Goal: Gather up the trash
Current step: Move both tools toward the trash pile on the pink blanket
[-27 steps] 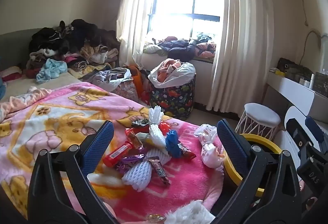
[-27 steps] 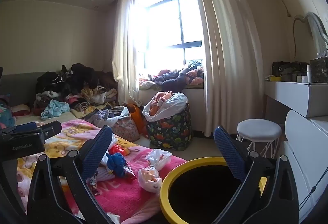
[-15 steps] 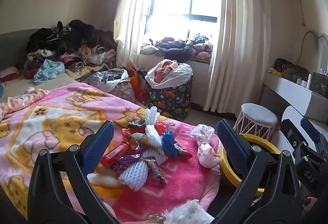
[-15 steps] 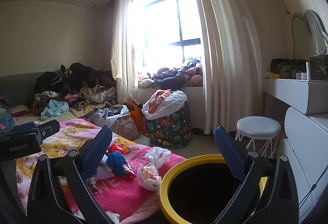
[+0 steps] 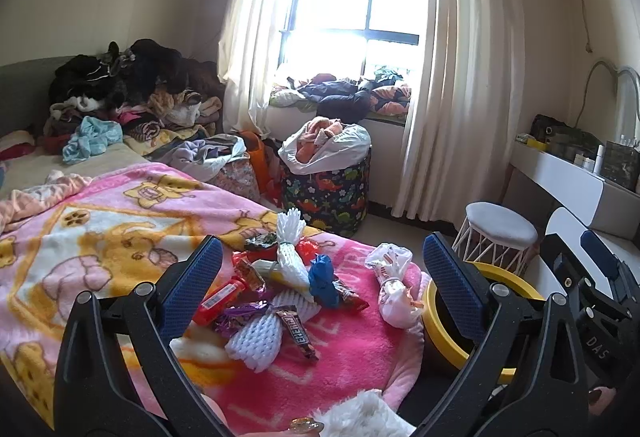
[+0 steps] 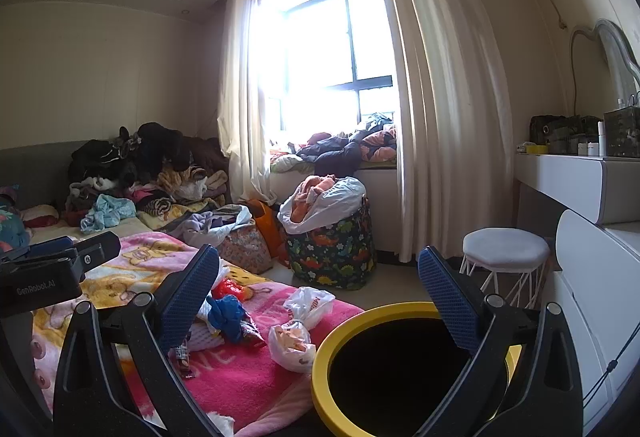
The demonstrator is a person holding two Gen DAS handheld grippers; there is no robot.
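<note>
Cluttered bedroom, bright window (image 6: 332,61) behind cream curtains (image 6: 436,105), heaps of clothes (image 5: 132,93) piled along the far wall and on the sill; round white stool (image 6: 505,249) beside a white dresser (image 6: 588,181)

Pink cartoon-print fleece blanket (image 5: 92,233) spread over the bed, trash gathered near its corner:
- white foam fruit nets (image 5: 256,337), one upright one (image 5: 291,233) behind
- crumpled blue wrapper (image 5: 322,279), touching the nets
- brown candy bar wrapper (image 5: 295,329) lying across a net
- red tube-shaped packet (image 5: 220,299) and purple foil wrapper (image 5: 240,315) on the left of the pile
- knotted clear plastic bag (image 5: 394,289) apart on the right, near the blanket edge

Black bin with a yellow rim (image 6: 348,321) stood just off the bed corner, close to the knotted bag, mouth open upward

Left gripper (image 5: 318,283) spread wide, nothing between the blue pads, angled slightly down toward the pile and not touching it

Right gripper (image 6: 318,291) likewise fully spread and holding nothing, held level above the bin

Dinosaur-print fabric hamper (image 5: 326,193) stuffed with laundry stood below the window
</note>
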